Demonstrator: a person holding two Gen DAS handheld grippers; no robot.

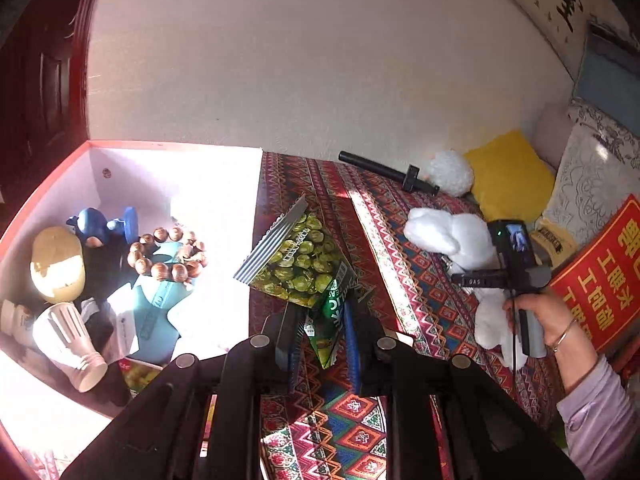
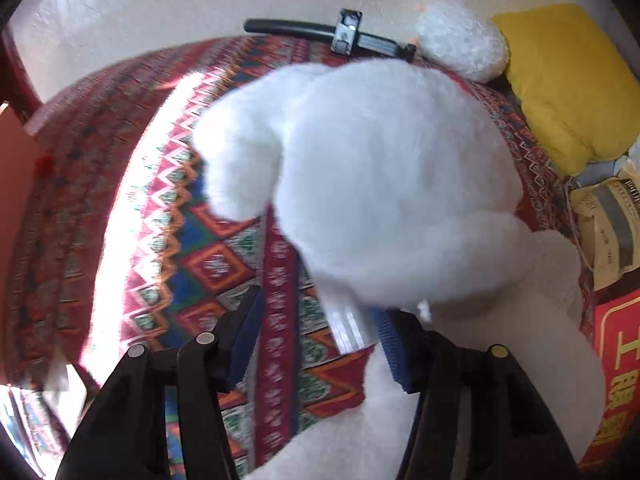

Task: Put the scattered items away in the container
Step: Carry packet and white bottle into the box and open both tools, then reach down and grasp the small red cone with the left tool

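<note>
The left gripper (image 1: 320, 344) pinches the green crinkly snack packet (image 1: 298, 264) beside the red-rimmed box (image 1: 44, 184); its thin corner hold may slip. The right gripper (image 2: 320, 344) gapes around the white plush toy (image 2: 380, 184), ungripped

Both grippers (image 1: 320, 344) are black with blue ribbed pads (image 2: 390, 350) (silver pivot screws); the sleeve (image 1: 600, 416) is lilac.

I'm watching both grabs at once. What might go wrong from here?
The left hand-held gripper pinches only a corner of the green snack packet, so it may slip before reaching the red-rimmed box. The right hand-held gripper looks only partly around the white plush toy, which may slide free.
</note>
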